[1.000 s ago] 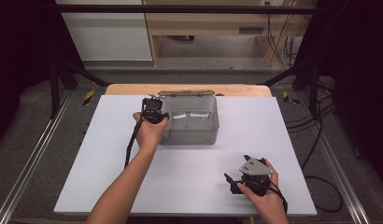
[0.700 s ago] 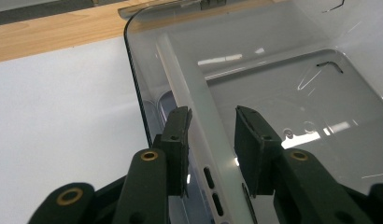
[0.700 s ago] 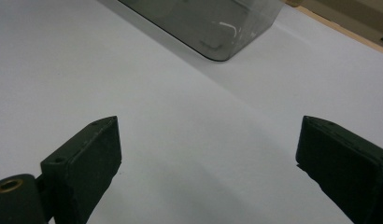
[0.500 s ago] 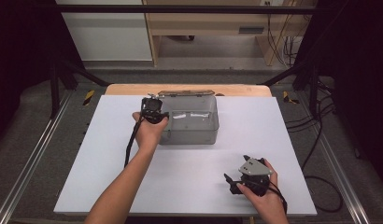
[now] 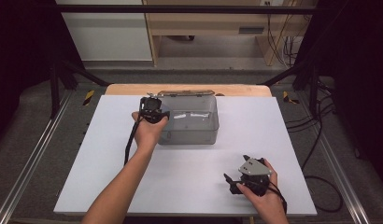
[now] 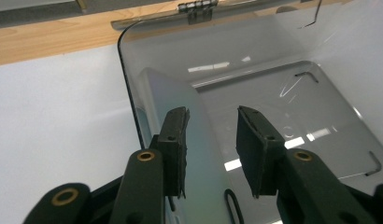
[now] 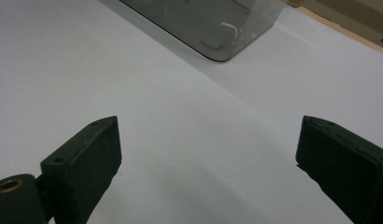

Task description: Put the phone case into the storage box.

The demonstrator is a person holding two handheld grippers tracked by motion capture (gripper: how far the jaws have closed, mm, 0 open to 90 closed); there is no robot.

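Note:
A clear grey plastic box (image 5: 194,119) stands at the back middle of the white table (image 5: 273,140), its hinged lid (image 5: 182,93) laid open behind it. My left gripper (image 5: 152,105) hovers at the box's left wall. In the left gripper view its jaws (image 6: 212,126) stand a little apart over the box's inside (image 6: 283,93), just within the left rim, with nothing between them. My right gripper (image 5: 232,181) rests low near the table's front right, apart from the box. Its jaws (image 7: 208,140) are spread wide over bare table, and the box's corner (image 7: 203,18) lies farther off.
A wooden board (image 5: 129,88) edges the table behind the box, where a metal hinge (image 6: 198,7) holds the lid. Metal rails run along both sides of the table, and cables (image 5: 315,140) lie on the floor to the right.

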